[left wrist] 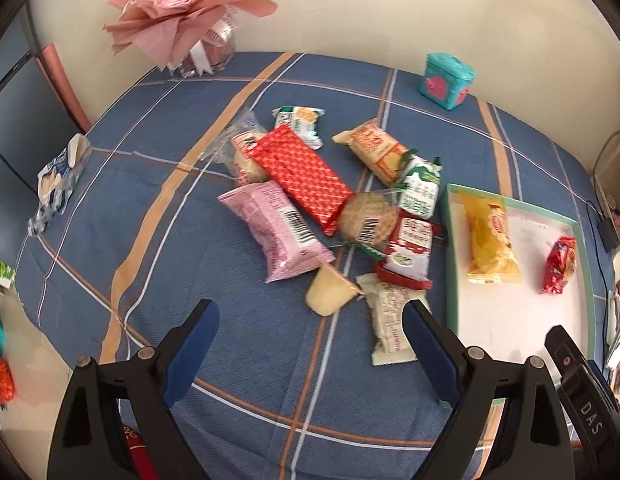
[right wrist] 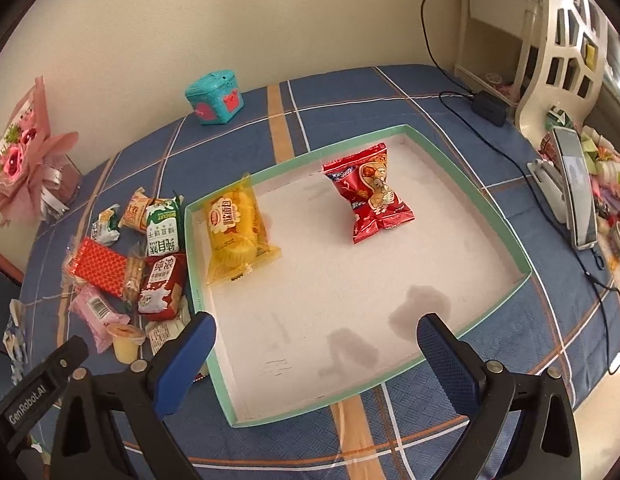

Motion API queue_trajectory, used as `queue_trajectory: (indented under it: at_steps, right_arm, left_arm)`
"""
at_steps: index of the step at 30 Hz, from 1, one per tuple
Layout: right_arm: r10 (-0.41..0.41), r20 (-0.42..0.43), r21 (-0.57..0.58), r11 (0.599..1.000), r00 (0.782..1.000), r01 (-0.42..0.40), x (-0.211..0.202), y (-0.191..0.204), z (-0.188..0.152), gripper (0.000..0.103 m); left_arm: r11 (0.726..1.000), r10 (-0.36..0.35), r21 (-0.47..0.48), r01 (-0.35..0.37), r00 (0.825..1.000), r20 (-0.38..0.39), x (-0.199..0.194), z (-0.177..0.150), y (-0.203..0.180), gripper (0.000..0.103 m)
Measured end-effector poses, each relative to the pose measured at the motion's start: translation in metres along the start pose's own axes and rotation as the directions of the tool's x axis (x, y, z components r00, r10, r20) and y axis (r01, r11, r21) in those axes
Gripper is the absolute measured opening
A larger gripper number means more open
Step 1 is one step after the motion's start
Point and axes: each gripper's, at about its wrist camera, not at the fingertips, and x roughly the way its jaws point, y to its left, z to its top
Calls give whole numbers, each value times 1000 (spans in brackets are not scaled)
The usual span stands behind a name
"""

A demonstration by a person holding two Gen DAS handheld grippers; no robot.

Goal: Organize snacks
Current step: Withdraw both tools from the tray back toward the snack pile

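Left gripper point(left wrist: 312, 324) spread wide, holding nothing, above the blue cloth point(left wrist: 246, 380). Just ahead, a yellow cup point(left wrist: 330, 292) and white packet point(left wrist: 388, 320) at the near edge of the snack pile point(left wrist: 310, 184). Right gripper point(right wrist: 316, 338) wide too, empty, over the tray point(right wrist: 506, 236). Farther ahead inside: yellow packet point(right wrist: 236, 228), red packet point(right wrist: 368, 192).
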Motion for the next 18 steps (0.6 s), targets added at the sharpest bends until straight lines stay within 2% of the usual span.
queue_trajectory:
  at_steps: [3,8,11,16,18]
  right_arm:
    - [-4,9,-27,1000,1000,4,-2,9,-1,101]
    - [66,-30,-63,996,997,-68,2,29,-3,101]
    - [104,-65,-102,989,992,-110,8,47,-7,96]
    - [116,-108,-176,975,987,-134,16,77,-14,94]
    - [120,-127,-204,968,985,-144,20,87,-17,91]
  left_arm:
    - [999,17,-41,-18,1000,-20,7,3,13,93]
    - [990,26,-134,-33,998,-50,17,8,41,93]
    - [981,27,-189,-41,997,-76,26,9,58,93]
    - [972,5,-232,-28,995,-102,37,9,71,93]
    - [972,-6,-235,-16,995,-96,39,9,73,95]
